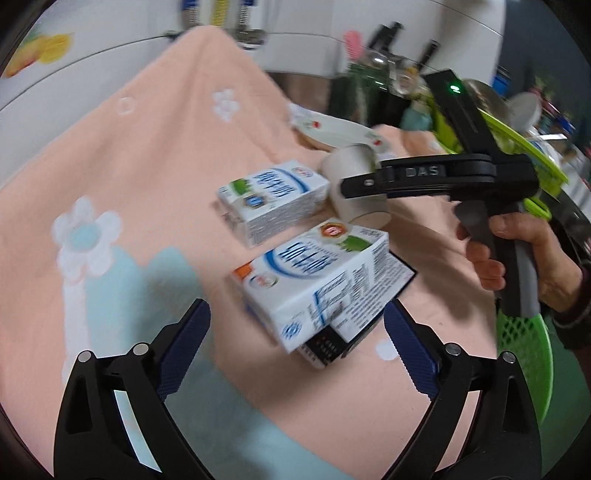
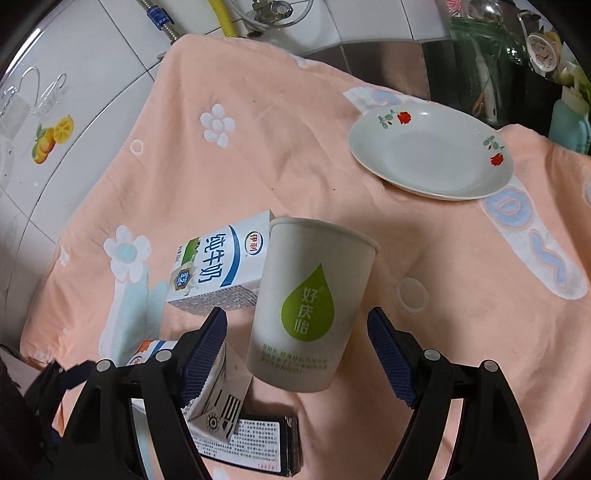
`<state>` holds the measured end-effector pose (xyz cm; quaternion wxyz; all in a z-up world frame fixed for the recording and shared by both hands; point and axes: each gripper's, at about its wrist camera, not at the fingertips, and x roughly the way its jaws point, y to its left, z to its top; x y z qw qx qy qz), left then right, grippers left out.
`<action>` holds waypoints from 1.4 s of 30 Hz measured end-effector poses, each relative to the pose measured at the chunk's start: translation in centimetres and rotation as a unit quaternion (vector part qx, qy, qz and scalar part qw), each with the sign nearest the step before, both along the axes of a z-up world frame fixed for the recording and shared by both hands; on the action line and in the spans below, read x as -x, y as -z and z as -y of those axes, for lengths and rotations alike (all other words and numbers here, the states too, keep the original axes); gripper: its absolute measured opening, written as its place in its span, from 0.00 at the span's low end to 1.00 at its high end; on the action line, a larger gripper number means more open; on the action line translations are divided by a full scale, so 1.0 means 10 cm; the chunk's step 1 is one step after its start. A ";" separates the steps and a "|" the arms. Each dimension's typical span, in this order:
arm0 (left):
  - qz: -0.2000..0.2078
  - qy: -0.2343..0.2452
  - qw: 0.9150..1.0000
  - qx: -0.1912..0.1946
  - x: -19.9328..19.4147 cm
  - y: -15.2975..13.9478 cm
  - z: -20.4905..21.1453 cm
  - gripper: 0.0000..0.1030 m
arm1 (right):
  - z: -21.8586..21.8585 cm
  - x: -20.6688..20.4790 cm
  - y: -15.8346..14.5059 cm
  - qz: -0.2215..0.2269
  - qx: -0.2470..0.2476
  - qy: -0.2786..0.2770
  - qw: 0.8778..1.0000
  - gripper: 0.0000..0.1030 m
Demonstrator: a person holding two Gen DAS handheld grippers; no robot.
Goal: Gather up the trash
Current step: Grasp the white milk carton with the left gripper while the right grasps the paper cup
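on peach terry cloth [image 2: 295,155], boxy milk cartons [image 2: 218,266], tapered paper cup [image 2: 310,310] between released right fingers [image 2: 391,358], left fingers [image 1: 186,339] released

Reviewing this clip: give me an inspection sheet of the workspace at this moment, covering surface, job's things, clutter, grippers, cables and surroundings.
Surface: peach flowered cloth covers the table.
Job's things: two milk cartons, far carton lying flat, near carton resting on a black booklet; paper cup on its side.
Clutter: white rose-patterned plate, nothing on it.
Grippers: left gripper open, near carton ahead of its fingers; right gripper open, its fingers either side of the cup, not pressing.
Cables: nothing seen on the cloth; hoses on the tiled wall.
Surroundings: white tiles, green basket, crowded dark shelf.
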<state>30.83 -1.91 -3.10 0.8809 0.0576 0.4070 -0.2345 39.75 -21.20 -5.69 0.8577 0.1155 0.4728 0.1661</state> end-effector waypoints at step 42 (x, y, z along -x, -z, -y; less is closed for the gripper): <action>-0.046 0.139 0.989 0.036 -0.59 0.38 0.40 0.81 | 0.08 0.40 -0.15 0.019 -0.002 -0.045 0.999 0.55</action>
